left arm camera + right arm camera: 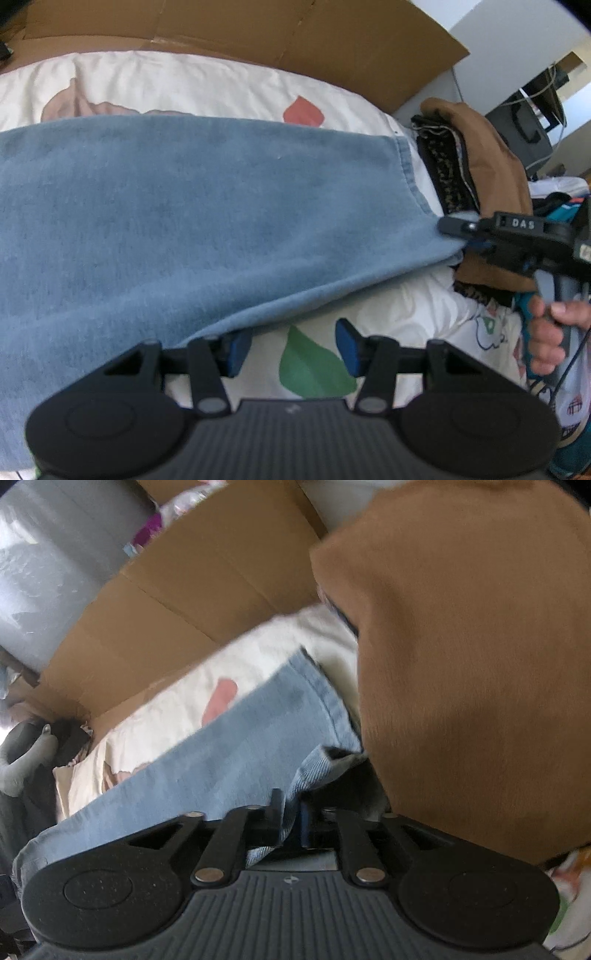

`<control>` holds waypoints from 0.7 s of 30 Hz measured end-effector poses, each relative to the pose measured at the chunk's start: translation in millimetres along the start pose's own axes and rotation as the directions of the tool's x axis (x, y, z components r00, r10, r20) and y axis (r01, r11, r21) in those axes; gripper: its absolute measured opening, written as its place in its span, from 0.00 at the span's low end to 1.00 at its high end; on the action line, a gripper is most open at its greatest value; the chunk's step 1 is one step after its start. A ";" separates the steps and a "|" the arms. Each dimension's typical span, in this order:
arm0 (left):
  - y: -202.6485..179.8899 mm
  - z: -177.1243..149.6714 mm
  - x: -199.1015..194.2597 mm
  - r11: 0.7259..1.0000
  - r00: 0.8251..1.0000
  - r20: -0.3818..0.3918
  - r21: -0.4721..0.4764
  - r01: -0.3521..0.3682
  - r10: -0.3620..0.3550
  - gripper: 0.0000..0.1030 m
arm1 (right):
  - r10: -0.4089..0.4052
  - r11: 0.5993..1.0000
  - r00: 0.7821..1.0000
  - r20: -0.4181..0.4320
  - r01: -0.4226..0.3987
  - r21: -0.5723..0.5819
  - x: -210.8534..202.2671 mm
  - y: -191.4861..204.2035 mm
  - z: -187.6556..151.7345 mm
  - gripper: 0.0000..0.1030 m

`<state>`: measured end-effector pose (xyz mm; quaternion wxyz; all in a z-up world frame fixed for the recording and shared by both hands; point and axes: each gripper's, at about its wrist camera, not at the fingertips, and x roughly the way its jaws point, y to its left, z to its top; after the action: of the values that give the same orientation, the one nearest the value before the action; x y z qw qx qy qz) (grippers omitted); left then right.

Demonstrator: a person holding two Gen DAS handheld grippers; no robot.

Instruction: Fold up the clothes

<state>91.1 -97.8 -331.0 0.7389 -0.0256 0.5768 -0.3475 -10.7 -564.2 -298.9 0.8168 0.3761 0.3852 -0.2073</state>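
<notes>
- Jeans [207, 221], light blue denim, lie spread across the middle of the bedsheet [177, 77], a white sheet with leaf prints in pink, red and green; the far long edge runs parallel to the cardboard [295, 33] standing along the bed's back edge.
- Right gripper [456, 230] reaches in from the bed's right edge, fingers nearly closed, clamping the near right corner of the jeans; the right wrist view shows denim bunched between the jaws.
- Right hand [546, 332] wraps the handle below it.
- Left gripper [291, 349] hovers over the sheet at the near long edge of the jeans, blue pads [347, 347] wide apart, holding nothing; the left pad sits just at the denim edge, contact unclear.
- Brown garment [491, 166] and a dark patterned one under it are stacked at the bed's right edge, just beside the jeans' hem; brown fabric fills the right of the right wrist view.
- Step, as judged: mid-fold, one corner secured and the second grab not yet made.
- Next move likely needs the left jaws closing on the near edge, then both lifting together to carry the denim over itself; an uneven lift could skew the fold.
- Writing: "DAS" in white letters on the right gripper body; nothing else legible.
</notes>
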 end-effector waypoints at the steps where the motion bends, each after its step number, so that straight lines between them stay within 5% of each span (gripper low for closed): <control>1: -0.1 0.2 0.1 1.000 1.000 -0.001 0.000 0.001 -0.001 0.51 | 0.006 1.000 1.000 -0.011 -0.006 -0.002 4.1 1.6 -3.1 0.44; 9: -1.6 0.3 -0.5 1.000 1.000 0.001 0.008 0.010 -0.010 0.51 | 0.003 1.000 0.998 -0.067 -0.004 -0.018 23.0 5.1 -19.4 0.57; 21: -4.3 -16.5 5.1 1.000 0.999 -0.049 0.026 0.013 -0.012 0.51 | 0.005 0.999 0.993 -0.117 -0.010 -0.048 31.8 11.3 -42.9 0.57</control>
<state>75.1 -97.9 -338.9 0.7227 -0.0109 0.5899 -0.3601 -4.3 -525.4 -336.7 0.8025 0.3691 0.4358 -0.1726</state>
